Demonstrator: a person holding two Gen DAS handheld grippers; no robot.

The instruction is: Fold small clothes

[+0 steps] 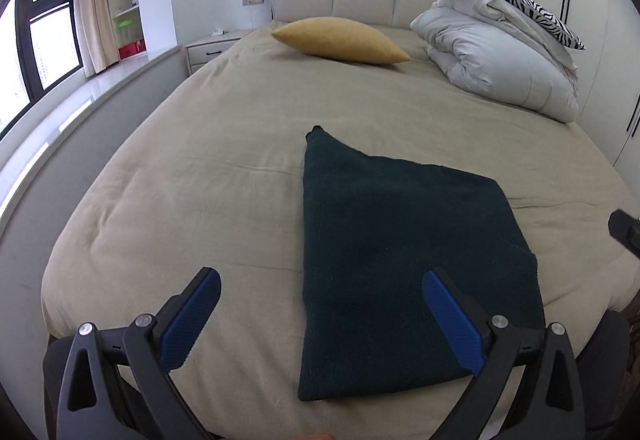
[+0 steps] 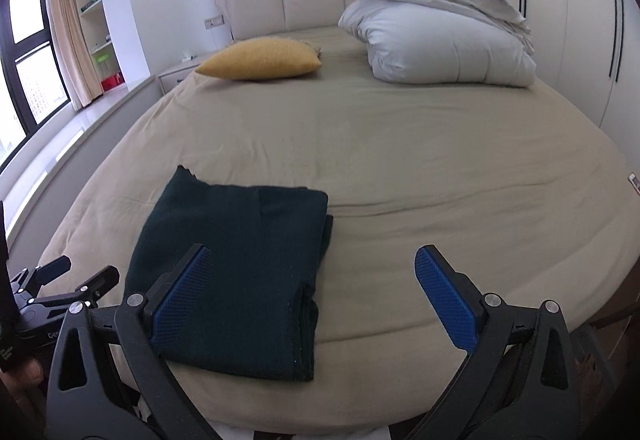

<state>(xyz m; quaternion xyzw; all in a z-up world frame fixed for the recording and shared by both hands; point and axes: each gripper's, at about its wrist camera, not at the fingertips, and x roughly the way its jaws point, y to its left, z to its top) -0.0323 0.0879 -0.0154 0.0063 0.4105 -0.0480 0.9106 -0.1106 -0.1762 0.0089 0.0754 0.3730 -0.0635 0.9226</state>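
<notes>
Your left gripper and right gripper: jaws apart, empty | dark green garment folded on bed, near edge | risk: snagging what looks like a loose far corner undoes your fold

A dark green knitted garment lies folded flat on the beige bed sheet, lower centre of the left wrist view. One corner sticks out at its far left, and layered edges show along its right side in the right wrist view

Bare bed sheet right of and beyond the folded garment, cushion and duvet pile far beyond it by the headboard
</notes>
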